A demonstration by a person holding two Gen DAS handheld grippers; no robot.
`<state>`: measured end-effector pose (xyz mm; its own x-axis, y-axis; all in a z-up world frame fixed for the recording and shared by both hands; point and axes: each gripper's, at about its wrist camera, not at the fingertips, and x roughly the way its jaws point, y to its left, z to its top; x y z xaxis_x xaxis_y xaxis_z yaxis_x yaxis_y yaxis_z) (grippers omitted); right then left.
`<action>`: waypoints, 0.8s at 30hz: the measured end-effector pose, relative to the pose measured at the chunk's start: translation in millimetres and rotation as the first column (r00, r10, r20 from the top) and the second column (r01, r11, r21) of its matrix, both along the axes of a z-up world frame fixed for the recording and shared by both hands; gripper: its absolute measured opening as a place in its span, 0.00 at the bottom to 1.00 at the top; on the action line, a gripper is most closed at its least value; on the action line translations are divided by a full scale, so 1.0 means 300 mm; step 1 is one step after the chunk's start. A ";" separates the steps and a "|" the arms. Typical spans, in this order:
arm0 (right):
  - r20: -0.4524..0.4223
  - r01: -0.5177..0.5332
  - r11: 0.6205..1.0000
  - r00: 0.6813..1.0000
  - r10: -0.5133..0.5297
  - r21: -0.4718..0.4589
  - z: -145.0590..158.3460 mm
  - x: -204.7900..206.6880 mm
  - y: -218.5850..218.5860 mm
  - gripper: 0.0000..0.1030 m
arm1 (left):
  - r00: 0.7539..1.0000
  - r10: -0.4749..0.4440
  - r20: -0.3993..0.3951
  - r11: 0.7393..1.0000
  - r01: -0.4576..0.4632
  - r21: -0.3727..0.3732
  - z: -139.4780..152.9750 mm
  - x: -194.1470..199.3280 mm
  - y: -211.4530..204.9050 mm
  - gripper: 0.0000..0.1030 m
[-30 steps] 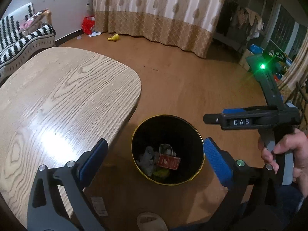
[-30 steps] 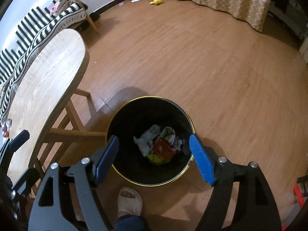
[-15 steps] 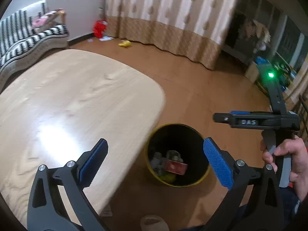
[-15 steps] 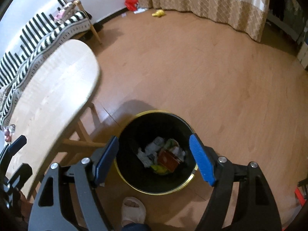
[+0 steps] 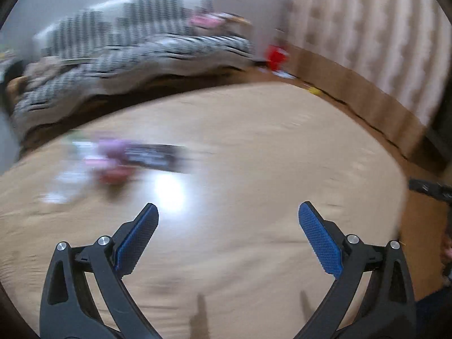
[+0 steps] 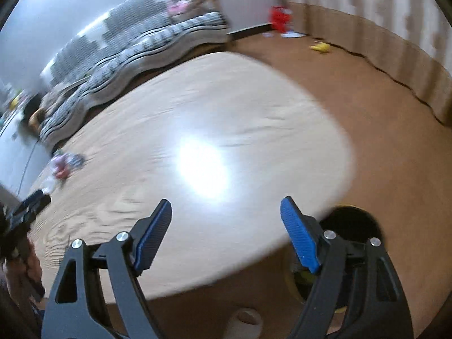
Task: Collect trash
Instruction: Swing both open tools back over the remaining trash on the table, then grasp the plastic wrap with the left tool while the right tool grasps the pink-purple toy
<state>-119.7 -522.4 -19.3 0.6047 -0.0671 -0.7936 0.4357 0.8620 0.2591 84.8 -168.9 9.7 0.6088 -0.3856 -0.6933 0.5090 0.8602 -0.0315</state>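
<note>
1. Since the earlier frames, both views have been swung away from the black bin (image 6: 356,220) and up over the wooden table (image 5: 254,152); the bin, formerly centred between the fingers, is now seen only at the table's near right edge in the right wrist view, half hidden under the tabletop.
2. A small, blurred cluster of trash (image 5: 113,161), purple, red, white and dark, is brought into view on the far left part of the table; single pieces cannot be told apart.
3. The left gripper (image 5: 227,236) is held wide apart and empty over the table, with the cluster well ahead of it and to its left.
4. The right gripper (image 6: 226,231) is also empty, and its jaws are opening; nothing is seen between them but bare tabletop.
5. A fresh pick-up is judged to be starting, with the cluster as the likely next target.
6. Beyond the table, a striped sofa (image 6: 135,48) and a curtain (image 5: 367,56) are seen.
</note>
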 end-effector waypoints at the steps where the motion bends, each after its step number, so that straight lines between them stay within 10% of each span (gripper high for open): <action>1: 0.002 -0.043 0.999 0.999 0.043 0.008 0.002 0.065 0.068 0.75 | 0.999 0.042 0.026 0.999 -0.043 0.021 0.011 0.027 0.057 0.94; 5: 0.013 -0.182 0.983 0.983 0.181 0.012 0.017 0.273 0.319 0.75 | 0.984 0.157 0.087 0.983 -0.164 0.087 0.013 0.147 0.264 0.94; 13: -0.010 -0.393 0.920 0.920 0.393 0.002 -0.013 0.574 0.770 0.75 | 0.984 0.174 -0.046 0.979 -0.168 0.113 -0.136 0.420 0.437 0.94; 23: -0.017 -0.424 0.904 0.905 0.425 0.051 -0.076 0.749 0.927 0.75 | 0.988 0.121 -0.097 0.990 -0.113 0.087 -0.223 0.566 0.391 0.93; 24: -0.015 -0.424 0.904 0.905 0.425 0.052 -0.080 0.759 0.930 0.75 | 0.990 0.102 -0.102 0.992 -0.093 0.086 -0.228 0.571 0.386 0.81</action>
